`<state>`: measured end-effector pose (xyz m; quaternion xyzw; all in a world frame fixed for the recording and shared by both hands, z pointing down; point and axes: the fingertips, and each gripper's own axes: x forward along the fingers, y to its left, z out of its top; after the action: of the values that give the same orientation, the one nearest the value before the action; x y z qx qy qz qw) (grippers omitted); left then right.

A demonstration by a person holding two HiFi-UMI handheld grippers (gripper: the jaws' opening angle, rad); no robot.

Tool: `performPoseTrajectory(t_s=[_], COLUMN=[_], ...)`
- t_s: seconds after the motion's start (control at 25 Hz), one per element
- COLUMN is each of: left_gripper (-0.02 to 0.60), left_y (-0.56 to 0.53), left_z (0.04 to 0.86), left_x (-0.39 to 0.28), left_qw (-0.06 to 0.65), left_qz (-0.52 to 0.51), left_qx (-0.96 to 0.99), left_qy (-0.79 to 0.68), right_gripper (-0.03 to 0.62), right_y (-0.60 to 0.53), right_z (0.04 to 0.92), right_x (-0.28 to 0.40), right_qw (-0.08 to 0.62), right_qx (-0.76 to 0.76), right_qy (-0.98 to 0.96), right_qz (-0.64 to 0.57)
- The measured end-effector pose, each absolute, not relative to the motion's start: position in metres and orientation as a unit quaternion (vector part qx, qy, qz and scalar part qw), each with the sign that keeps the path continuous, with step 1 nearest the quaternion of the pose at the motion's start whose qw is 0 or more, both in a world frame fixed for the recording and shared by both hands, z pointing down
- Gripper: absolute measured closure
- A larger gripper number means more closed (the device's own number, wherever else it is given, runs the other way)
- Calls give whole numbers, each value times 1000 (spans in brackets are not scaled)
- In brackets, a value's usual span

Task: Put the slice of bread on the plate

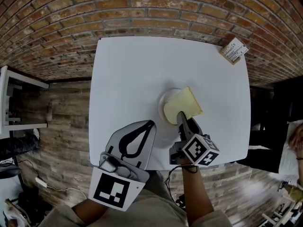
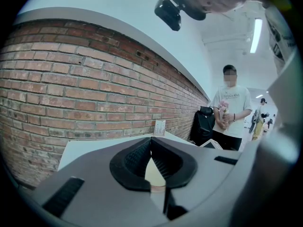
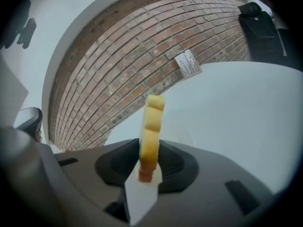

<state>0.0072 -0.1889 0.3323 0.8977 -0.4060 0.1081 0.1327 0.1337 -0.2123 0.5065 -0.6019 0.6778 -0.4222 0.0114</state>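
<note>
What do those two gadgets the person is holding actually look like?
The left hand-held gripper and right hand-held gripper have grey plastic bodies with black ribbed jaw pads tapering to a tip. Each carries a white cube with black square markers. A thin dark cable hangs below the right one.

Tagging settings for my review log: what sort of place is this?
Probably a lab or office space, not a home: white table beside a brick wall, ceiling strip light, a person standing nearby.
</note>
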Motion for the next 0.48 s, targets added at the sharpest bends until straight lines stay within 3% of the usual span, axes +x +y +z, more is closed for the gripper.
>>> performPoseTrajectory(t_s=[0.48], left_gripper=[572], left_y=[-186], left_z=[332], left_x=[5], left_qw=[136], left_qz=[106], left_qx=[896], left_qy=[-409], right_gripper=[448], right_y=[-211], right_z=[516], right_x=[142], right_qw=[-21], right_qx=[-627], right_qy=[648], right_qz=[-431])
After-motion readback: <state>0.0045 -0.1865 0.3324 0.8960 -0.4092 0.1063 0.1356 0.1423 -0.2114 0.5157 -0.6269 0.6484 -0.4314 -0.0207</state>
